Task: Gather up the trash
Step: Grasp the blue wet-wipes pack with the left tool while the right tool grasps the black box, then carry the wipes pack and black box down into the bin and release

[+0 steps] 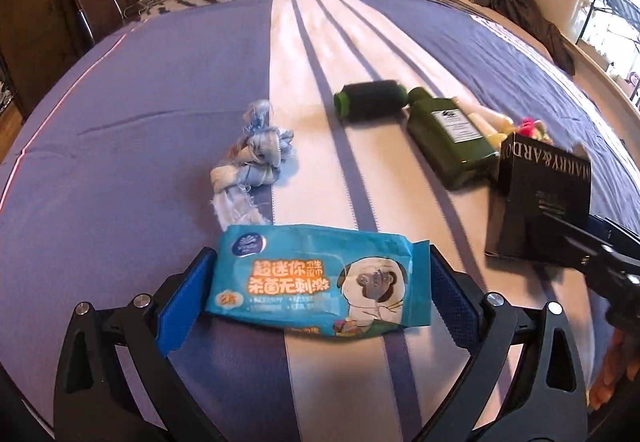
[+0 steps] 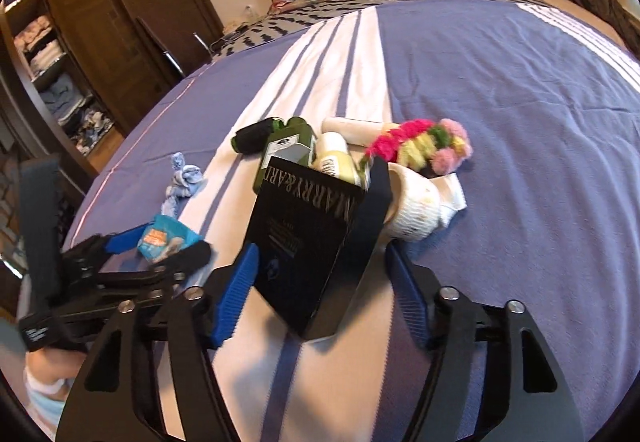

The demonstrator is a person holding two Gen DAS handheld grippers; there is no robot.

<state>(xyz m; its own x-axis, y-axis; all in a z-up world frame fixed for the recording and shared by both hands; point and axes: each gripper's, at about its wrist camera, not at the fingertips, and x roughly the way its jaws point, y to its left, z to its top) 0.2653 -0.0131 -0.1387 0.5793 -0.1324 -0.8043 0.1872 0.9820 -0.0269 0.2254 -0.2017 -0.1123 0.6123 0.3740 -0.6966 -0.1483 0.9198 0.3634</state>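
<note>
Trash lies scattered on the bed; no bin or bag in view, so collection looks early, nothing seen stowed yet.

Black box: between right gripper fingers. Left blue pad touches its side; right pad looks just apart w/ a sliver of gap, so can't tell if the grip is firm. Jaws about half spread.

Wipes pack: spans the left gripper pad to pad, jaws wide, both pads against its ends. Looks clamped, pack lifted off the cover.

Still left, ahead of the tools: green bottle just beyond the box, dark spool past that, white tubes and sock to the box's right, pompom string behind those, denim knot ahead of the left gripper.

Room: cluster around the box is tight, bottle and tubes nearly touching it, so a lift straight up seems safest. Left of the knot and right of the pompoms the cover is open. Grippers sit near each other, min. side clearance.
</note>
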